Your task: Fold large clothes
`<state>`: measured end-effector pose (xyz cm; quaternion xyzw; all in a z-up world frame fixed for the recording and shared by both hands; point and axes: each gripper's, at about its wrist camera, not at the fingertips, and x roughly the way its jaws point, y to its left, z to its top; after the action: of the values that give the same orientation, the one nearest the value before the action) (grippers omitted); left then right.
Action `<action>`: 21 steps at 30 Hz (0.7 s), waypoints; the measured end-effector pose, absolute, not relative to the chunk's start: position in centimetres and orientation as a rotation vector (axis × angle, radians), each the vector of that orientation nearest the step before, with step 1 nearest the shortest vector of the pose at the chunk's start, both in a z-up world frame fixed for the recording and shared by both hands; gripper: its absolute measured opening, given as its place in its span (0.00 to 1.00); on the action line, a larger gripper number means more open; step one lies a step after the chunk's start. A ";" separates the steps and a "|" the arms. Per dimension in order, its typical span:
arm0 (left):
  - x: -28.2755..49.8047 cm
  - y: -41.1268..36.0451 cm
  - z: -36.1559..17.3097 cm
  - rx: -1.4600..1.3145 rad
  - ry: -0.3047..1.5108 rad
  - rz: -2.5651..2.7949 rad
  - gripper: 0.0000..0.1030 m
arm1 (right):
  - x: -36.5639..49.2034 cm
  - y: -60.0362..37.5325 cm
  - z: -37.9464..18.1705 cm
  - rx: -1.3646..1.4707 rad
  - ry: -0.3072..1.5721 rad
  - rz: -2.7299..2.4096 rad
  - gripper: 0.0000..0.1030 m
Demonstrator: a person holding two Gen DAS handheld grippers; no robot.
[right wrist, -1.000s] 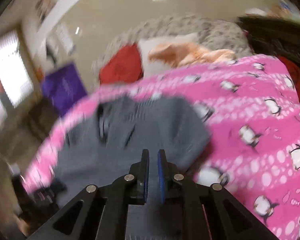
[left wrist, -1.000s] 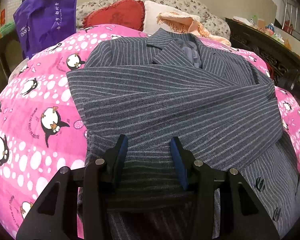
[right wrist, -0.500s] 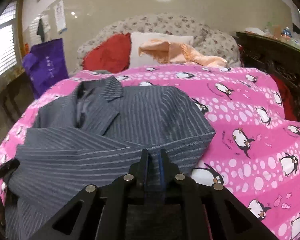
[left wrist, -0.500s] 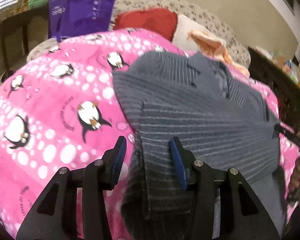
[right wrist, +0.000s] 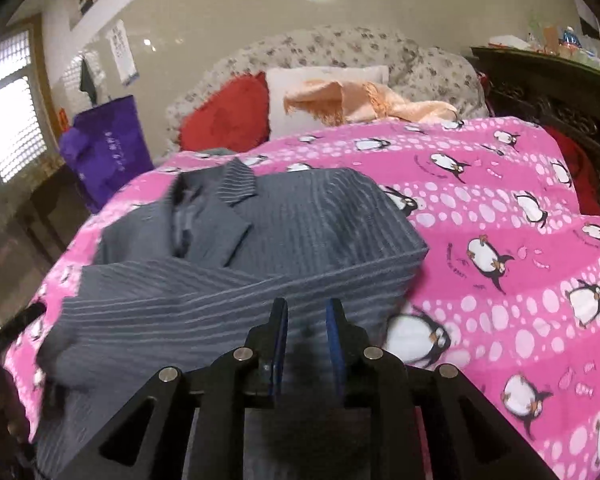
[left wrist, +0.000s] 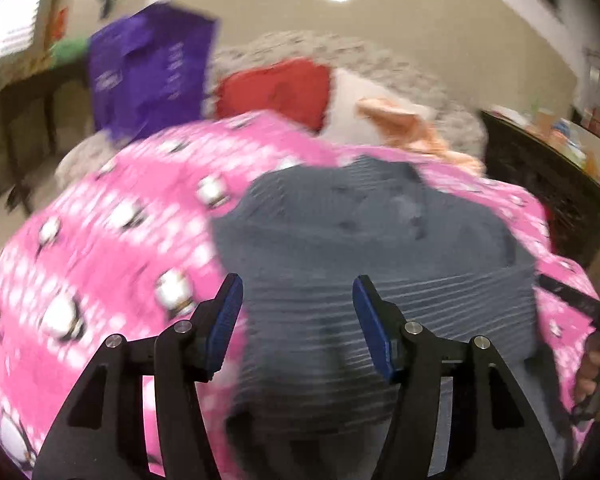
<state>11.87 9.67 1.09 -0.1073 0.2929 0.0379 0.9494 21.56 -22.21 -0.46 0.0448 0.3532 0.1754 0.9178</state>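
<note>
Fingers on the left gripper (left wrist: 298,312) have just been spreading wide, nothing between them. Right gripper (right wrist: 307,332) has been easing open too, narrow gap, pads clear of the cloth. Grey pinstriped jacket (right wrist: 228,264) lies on the pink penguin blanket (right wrist: 520,240), sleeves folded across, collar toward the far pillows.

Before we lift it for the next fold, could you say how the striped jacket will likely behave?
The striped jacket will probably sag from any single pinch point: its folded sleeve drapes softly. Layered suit cloth looks fairly heavy. On the soft penguin blanket, pushing would likely bunch it.
</note>
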 end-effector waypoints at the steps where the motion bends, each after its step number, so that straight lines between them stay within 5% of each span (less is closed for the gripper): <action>1: 12.3 8.8 1.3 -0.197 0.599 0.046 0.55 | 21.1 -21.9 -0.5 0.088 0.726 0.372 0.18; 8: 17.7 9.3 -4.9 -0.175 0.800 0.129 0.55 | 21.1 -19.4 -4.6 -0.003 0.817 0.325 0.17; 21: 18.4 8.5 -5.7 -0.123 0.819 0.161 0.57 | 22.1 -19.1 -6.4 -0.005 0.822 0.332 0.18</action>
<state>18.37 8.49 -5.65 -0.0596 0.3976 0.0780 0.9123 22.08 -19.05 -6.44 -0.0022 0.3978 0.1604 0.9034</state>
